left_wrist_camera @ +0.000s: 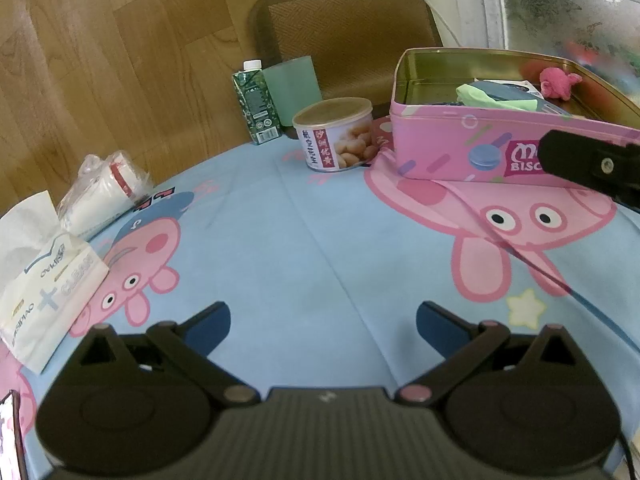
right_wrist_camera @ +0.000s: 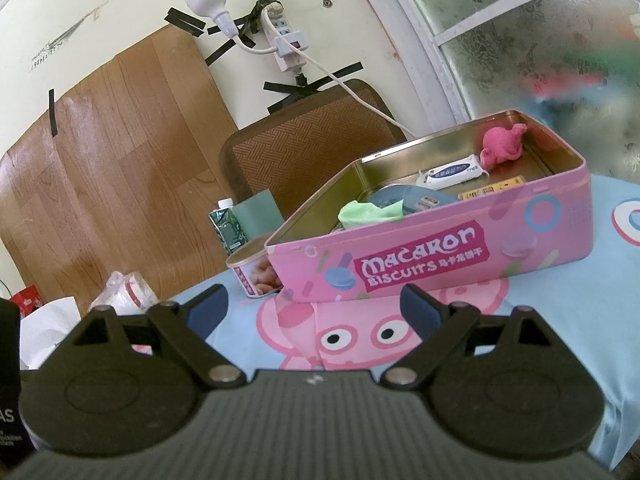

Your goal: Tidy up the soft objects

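Observation:
A pink Macaron biscuit tin [left_wrist_camera: 460, 148] [right_wrist_camera: 440, 256] stands open on the blue cartoon tablecloth [left_wrist_camera: 300, 232]. Inside lie a pink plush toy [left_wrist_camera: 558, 84] [right_wrist_camera: 502, 146], a light green cloth [left_wrist_camera: 492, 98] [right_wrist_camera: 368, 212], a blue-white tissue packet [right_wrist_camera: 452, 172] and other flat packs. My left gripper [left_wrist_camera: 323, 326] is open and empty, low over the bare cloth, well short of the tin. My right gripper [right_wrist_camera: 314, 306] is open and empty, in front of the tin's long side; part of it shows in the left wrist view [left_wrist_camera: 592, 164].
A round snack can [left_wrist_camera: 334, 134] [right_wrist_camera: 254, 268], a green carton [left_wrist_camera: 256, 102] and a green cup [left_wrist_camera: 292, 88] stand left of the tin. A tissue pack [left_wrist_camera: 44, 284] and a plastic-wrapped roll [left_wrist_camera: 104, 188] lie at the table's left edge. A brown chair [left_wrist_camera: 344, 40] stands behind.

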`<state>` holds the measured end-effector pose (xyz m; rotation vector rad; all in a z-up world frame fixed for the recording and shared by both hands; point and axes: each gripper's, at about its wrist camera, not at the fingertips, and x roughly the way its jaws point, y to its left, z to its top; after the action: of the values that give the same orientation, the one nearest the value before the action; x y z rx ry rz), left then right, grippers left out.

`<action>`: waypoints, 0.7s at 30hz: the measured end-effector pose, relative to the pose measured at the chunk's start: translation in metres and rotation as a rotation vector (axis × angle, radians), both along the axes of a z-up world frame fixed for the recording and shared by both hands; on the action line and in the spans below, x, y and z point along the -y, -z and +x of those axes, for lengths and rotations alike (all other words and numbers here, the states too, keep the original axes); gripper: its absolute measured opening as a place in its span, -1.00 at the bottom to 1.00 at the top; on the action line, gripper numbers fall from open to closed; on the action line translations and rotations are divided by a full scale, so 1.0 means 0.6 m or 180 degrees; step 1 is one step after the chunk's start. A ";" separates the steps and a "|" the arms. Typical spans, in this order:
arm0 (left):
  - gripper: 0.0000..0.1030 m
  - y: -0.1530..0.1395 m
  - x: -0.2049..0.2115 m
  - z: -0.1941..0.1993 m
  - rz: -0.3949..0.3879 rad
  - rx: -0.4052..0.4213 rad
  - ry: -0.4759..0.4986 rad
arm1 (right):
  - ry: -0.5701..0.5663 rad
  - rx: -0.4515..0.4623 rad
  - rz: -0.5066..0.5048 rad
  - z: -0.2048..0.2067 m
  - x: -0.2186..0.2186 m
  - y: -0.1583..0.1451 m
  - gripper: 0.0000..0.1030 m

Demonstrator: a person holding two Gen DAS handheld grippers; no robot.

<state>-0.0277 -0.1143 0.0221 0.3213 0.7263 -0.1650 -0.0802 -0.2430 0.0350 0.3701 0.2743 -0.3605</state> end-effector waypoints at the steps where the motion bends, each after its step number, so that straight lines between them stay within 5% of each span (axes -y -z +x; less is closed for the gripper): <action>1: 0.99 0.000 0.000 0.000 0.0002 0.0001 0.0003 | 0.0000 0.0001 0.0001 0.000 0.000 0.000 0.84; 21: 0.99 0.000 0.002 0.002 0.0037 -0.0016 0.0059 | 0.0009 0.0004 0.0006 -0.002 0.004 -0.002 0.84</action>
<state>-0.0267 -0.1157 0.0221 0.3390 0.7297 -0.1791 -0.0814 -0.2454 0.0363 0.3724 0.2730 -0.3629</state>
